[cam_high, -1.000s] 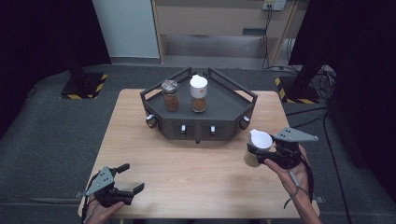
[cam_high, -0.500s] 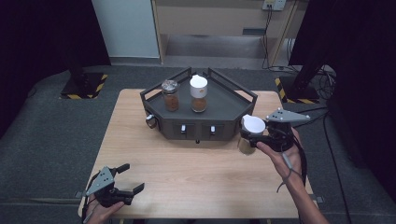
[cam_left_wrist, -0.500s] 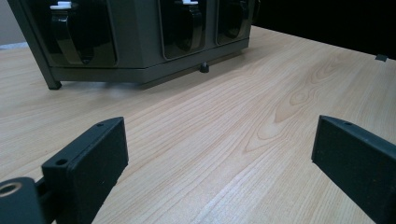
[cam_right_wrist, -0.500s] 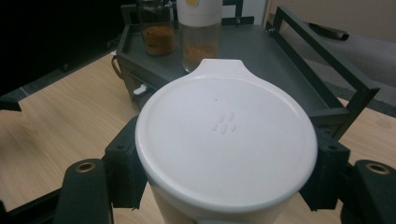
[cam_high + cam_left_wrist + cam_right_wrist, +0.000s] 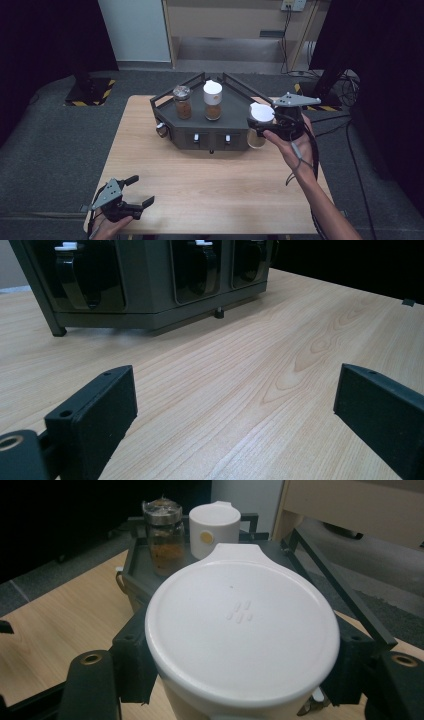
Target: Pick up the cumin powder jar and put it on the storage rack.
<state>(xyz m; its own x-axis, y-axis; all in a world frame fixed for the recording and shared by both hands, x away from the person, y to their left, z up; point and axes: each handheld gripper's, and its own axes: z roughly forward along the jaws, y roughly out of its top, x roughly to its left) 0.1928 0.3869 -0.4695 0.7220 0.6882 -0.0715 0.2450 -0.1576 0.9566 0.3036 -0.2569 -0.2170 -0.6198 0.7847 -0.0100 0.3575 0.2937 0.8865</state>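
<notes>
My right gripper (image 5: 262, 125) is shut on a white-lidded jar (image 5: 259, 125) of brown contents, held in the air just off the right front corner of the dark rack (image 5: 235, 95). In the right gripper view the jar's white lid (image 5: 243, 626) sits between both jaws, right in front of the camera. On the rack stand a metal-lidded glass jar (image 5: 182, 102) and a second white-lidded jar (image 5: 213, 100); the same pair, glass jar (image 5: 162, 535) and white-lidded jar (image 5: 214, 525), rise behind the lid. My left gripper (image 5: 135, 192) rests open near the table's front left corner, its jaws wide apart over bare wood (image 5: 240, 390).
The wooden table (image 5: 210, 185) has bare wood across its front half. The rack's front face carries small white-tipped latches (image 5: 197, 137); one latch (image 5: 70, 247) is close ahead of the left gripper. Dark carpet and cables (image 5: 350, 80) lie beyond the right edge.
My right gripper has carried the white-lidded jar up and toward the rack's right front corner, away from the table's right edge. The left gripper has stayed put.
</notes>
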